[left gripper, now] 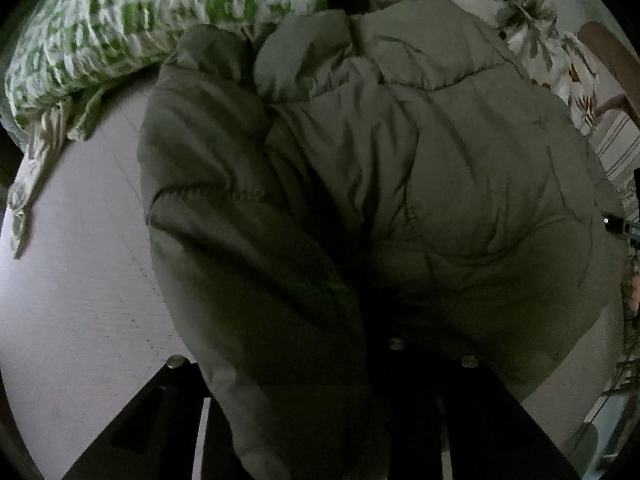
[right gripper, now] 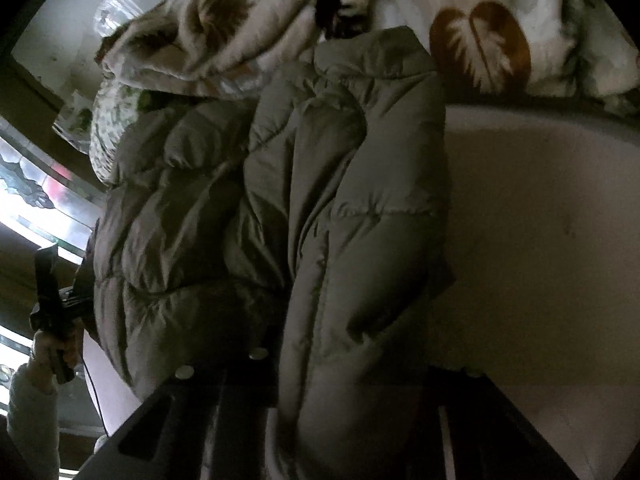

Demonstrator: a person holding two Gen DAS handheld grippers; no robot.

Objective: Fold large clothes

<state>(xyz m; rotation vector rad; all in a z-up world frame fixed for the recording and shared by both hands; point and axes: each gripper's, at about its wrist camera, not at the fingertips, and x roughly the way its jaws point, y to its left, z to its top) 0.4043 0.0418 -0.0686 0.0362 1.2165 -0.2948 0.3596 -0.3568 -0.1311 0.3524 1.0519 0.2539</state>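
Note:
A puffy olive-grey quilted jacket [left gripper: 400, 168] lies bunched on a pale sheet [left gripper: 80, 280] and fills most of both views. In the left wrist view its lower edge runs down between the dark fingers of my left gripper [left gripper: 320, 392], which is shut on the fabric. In the right wrist view a thick fold of the jacket [right gripper: 340, 280] hangs between the fingers of my right gripper [right gripper: 320, 396], which is likewise shut on it. The fingertips of both are hidden by cloth. At the left edge of the right wrist view a person's hand [right gripper: 52, 352] holds the left gripper's handle.
A green-and-white patterned quilt [left gripper: 140, 20] lies at the far left of the bed. A cream blanket with brown leaf prints [right gripper: 480, 48] lies behind the jacket. Bare sheet [right gripper: 540, 240] shows to the right. A bright window [right gripper: 36, 200] is at the left.

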